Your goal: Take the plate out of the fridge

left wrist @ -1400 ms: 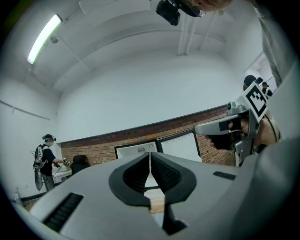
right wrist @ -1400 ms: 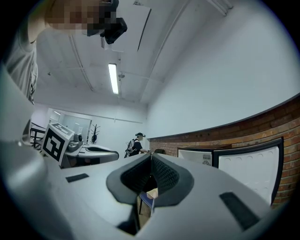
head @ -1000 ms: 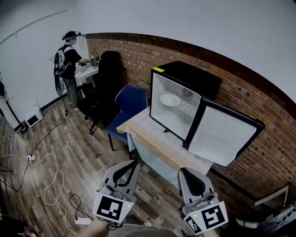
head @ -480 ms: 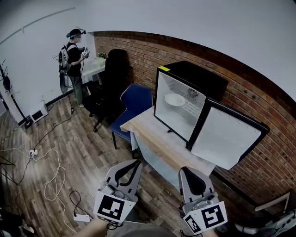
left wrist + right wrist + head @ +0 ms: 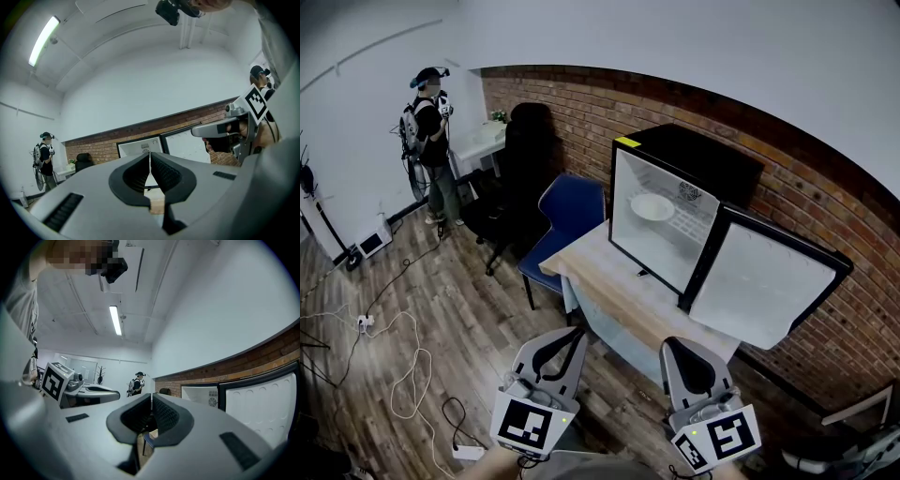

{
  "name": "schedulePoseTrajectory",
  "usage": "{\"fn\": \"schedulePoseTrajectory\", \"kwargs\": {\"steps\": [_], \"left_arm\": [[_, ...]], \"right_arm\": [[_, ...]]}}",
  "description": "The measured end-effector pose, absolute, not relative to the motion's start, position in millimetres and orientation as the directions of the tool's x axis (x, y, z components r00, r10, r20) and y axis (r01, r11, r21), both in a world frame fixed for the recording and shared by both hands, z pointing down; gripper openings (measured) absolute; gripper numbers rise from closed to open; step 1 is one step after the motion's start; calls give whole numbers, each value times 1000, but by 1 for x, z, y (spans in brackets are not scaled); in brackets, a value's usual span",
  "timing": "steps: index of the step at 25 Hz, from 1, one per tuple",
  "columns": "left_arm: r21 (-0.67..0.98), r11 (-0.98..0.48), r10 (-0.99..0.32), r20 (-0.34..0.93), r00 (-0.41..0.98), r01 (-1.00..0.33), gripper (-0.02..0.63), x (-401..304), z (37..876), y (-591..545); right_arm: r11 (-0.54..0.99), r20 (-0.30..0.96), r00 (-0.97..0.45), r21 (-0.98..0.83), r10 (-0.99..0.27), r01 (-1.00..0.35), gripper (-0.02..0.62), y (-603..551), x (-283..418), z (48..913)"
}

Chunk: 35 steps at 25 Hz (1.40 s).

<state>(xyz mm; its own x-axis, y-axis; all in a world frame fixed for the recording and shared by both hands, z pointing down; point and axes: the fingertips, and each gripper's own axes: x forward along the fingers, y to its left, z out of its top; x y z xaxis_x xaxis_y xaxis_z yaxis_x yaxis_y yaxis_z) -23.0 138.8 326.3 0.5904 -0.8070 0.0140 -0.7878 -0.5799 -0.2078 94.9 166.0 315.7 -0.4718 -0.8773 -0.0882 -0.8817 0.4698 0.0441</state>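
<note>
Plate [image 5: 652,206]: white, round, shallow with a raised rim, looks empty. It lies flat on the wire shelf in the upper part of the fridge [image 5: 698,161], toward the back, and nothing is touching it. The fridge is a small black box with a white interior, standing on a wooden surface [image 5: 614,286]. Its door [image 5: 764,281] is swung fully open to the right, so the opening is clear.

Step in hand: the approach. Door opening looks done and the reach has not begun. Both tools are low and near the body, well apart from the fridge.

- Left tool [image 5: 574,330]: jaws pressed together, nothing between them.
- Right tool [image 5: 673,345]: jaws also together at the tips, empty.

Next move, as a judgement: step up to the surface and spread one tool's jaws. Go in level over the shelf and pinch the near rim of the plate, then draw it straight out, keeping it flat. The rim is thin and smooth, so a slip is likely if the bite is shallow.

Off to the left are a blue chair [image 5: 570,208] beside the surface and a person [image 5: 427,112] standing far back.
</note>
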Motion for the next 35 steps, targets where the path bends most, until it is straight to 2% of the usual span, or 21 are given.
{"fn": "schedulePoseTrajectory", "kwargs": {"steps": [21, 35], "left_arm": [[-179, -684, -725, 71, 685, -707, 23, -37, 337, -13], [-177, -801, -593, 102, 798, -573, 23, -39, 332, -149]], "right_arm": [[371, -20, -371, 23, -928, -928, 32, 24, 77, 330], [211, 14, -211, 20, -977, -977, 32, -97, 66, 317]]}}
